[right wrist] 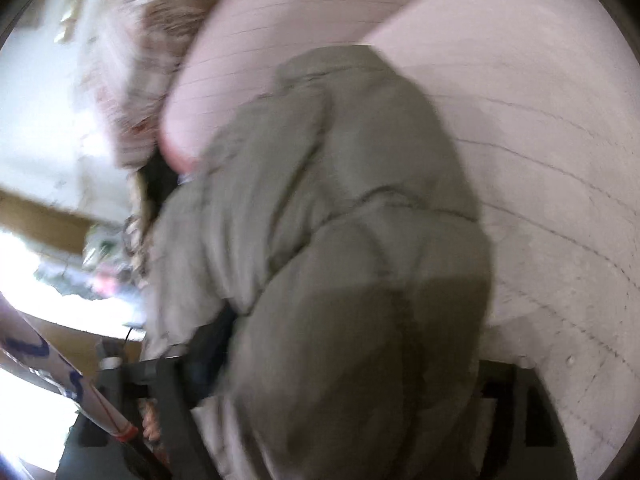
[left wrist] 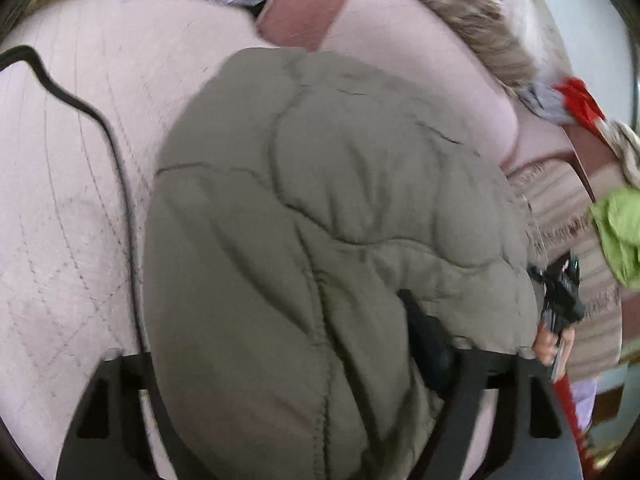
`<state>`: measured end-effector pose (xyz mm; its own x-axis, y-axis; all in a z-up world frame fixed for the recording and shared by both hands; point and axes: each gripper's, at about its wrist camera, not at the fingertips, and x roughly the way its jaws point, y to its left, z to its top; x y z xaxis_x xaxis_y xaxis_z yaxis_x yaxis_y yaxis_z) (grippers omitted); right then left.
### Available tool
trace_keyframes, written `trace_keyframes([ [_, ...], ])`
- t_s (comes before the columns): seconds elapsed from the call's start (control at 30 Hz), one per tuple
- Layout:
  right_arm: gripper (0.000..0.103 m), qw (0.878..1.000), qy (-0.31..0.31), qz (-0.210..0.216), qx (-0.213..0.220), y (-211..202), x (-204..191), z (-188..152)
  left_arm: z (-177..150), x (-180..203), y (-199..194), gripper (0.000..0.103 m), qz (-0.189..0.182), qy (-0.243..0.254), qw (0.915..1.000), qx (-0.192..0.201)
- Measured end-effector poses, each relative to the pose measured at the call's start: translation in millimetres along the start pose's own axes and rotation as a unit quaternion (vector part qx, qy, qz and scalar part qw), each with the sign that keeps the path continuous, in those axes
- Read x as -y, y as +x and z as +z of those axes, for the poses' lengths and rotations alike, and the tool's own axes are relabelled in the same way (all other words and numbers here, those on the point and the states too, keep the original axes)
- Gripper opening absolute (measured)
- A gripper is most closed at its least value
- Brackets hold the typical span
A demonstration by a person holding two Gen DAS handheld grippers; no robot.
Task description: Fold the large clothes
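A large olive-green quilted puffer jacket (left wrist: pixel 320 208) lies bunched on a pale pink quilted bed cover (left wrist: pixel 68 184). In the left wrist view its padded fabric fills the space between my left gripper's (left wrist: pixel 304 392) black fingers (left wrist: pixel 424 336), which close on a thick fold. In the right wrist view the same jacket (right wrist: pixel 340 240) bulges over and between my right gripper's (right wrist: pixel 320 392) dark fingers (right wrist: pixel 172 392), which grip its near edge. The view is blurred. The fingertips of both grippers are hidden by fabric.
A black cable (left wrist: pixel 112 152) runs across the bed cover at the left. A pink pillow (left wrist: pixel 400 40), a striped fringed blanket (left wrist: pixel 572 240), red and green clothes (left wrist: pixel 620 232) lie at the right. The right gripper (left wrist: pixel 560 300) shows beyond the jacket's edge.
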<state>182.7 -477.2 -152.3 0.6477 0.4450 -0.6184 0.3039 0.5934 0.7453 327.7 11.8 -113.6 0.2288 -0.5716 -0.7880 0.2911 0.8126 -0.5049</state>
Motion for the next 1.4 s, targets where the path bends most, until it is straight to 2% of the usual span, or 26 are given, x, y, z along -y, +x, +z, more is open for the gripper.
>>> trace_keyframes([
  [0.13, 0.093, 0.998, 0.026, -0.04, 0.034, -11.5, -3.3, 0.8, 1.9, 8.6, -9.1, 0.084, 0.013, -0.006, 0.9999, 0.002],
  [0.27, 0.093, 0.988, -0.025, -0.123, 0.093, -52.2, -28.0, -0.7, -4.5, 7.9, -46.5, 0.084, 0.041, 0.018, 0.9986, 0.029],
  [0.33, 0.093, 0.982, -0.033, -0.141, 0.12, -79.8, -31.5, -2.1, -7.6, -0.4, -65.5, 0.084, 0.049, 0.009, 0.9978, 0.045],
  [0.43, 0.093, 0.971, -0.04, -0.169, 0.162, -115.5, -45.5, -13.9, -13.9, -20.9, -99.0, 0.084, 0.083, -0.025, 0.9931, 0.08],
  [0.5, 0.088, 0.965, -0.069, -0.186, 0.172, -126.6, -69.1, -29.6, -21.0, -27.1, -118.4, 0.084, 0.09, -0.052, 0.9898, 0.098],
  [0.53, 0.085, 0.964, -0.086, -0.185, 0.17, -128.9, -76.5, -38.4, -25.5, -26.8, -123.5, 0.084, 0.09, -0.05, 0.9893, 0.104],
  [0.57, 0.081, 0.963, -0.109, -0.183, 0.163, -127.4, -88.0, -50.8, -30.3, -17.3, -128.8, 0.084, 0.093, -0.035, 0.9886, 0.113],
  [0.63, 0.079, 0.961, -0.141, -0.185, 0.15, -113.3, -107.5, -70.3, -39.3, 6.7, -130.6, 0.084, 0.123, 0.005, 0.9847, 0.123],
  [0.7, 0.078, 0.959, -0.16, -0.192, 0.137, -94.9, -113.7, -88.0, -49.8, 36.7, -121.9, 0.084, 0.16, 0.052, 0.9769, 0.132],
  [0.77, 0.077, 0.957, -0.163, -0.207, 0.117, -68.5, -113.0, -93.9, -55.8, 44.5, -108.8, 0.084, 0.18, 0.067, 0.9736, 0.124],
  [0.87, 0.077, 0.95, -0.158, -0.254, 0.09, -25.4, -91.4, -94.1, -52.2, 31.7, -66.9, 0.084, 0.21, 0.045, 0.9736, 0.077],
  [0.9, 0.078, 0.948, -0.16, -0.26, 0.087, -16.6, -84.4, -94.2, -51.3, 23.5, -52.4, 0.085, 0.21, 0.034, 0.9748, 0.066],
  [1.03, 0.081, 0.941, -0.17, -0.275, 0.097, -10.6, -82.1, -91.7, -50.7, 2.4, -43.4, 0.092, 0.18, -0.005, 0.981, 0.073],
  [1.13, 0.083, 0.934, -0.185, -0.289, 0.097, -9.7, -88.6, -90.2, -49.1, -0.7, -47.3, 0.092, 0.169, -0.013, 0.9828, 0.073],
  [1.2, 0.082, 0.929, -0.19, -0.297, 0.115, -21.4, -99.3, -96.7, -53.3, 8.8, -62.4, 0.088, 0.173, -0.011, 0.9804, 0.094],
  [1.27, 0.082, 0.928, -0.196, -0.285, 0.136, -28.9, -117.3, -107.8, -59.9, 21.5, -77.3, 0.088, 0.182, 0.005, 0.9761, 0.119],
  [1.33, 0.082, 0.932, -0.207, -0.261, 0.145, -29.4, -129.4, -117.8, -66.3, 32.8, -84.2, 0.088, 0.206, 0.018, 0.9682, 0.141],
  [1.4, 0.082, 0.928, -0.225, -0.258, 0.145, -17.9, -140.2, -125.4, -68.3, 38.8, -74.9, 0.088, 0.236, 0.029, 0.9615, 0.138],
])
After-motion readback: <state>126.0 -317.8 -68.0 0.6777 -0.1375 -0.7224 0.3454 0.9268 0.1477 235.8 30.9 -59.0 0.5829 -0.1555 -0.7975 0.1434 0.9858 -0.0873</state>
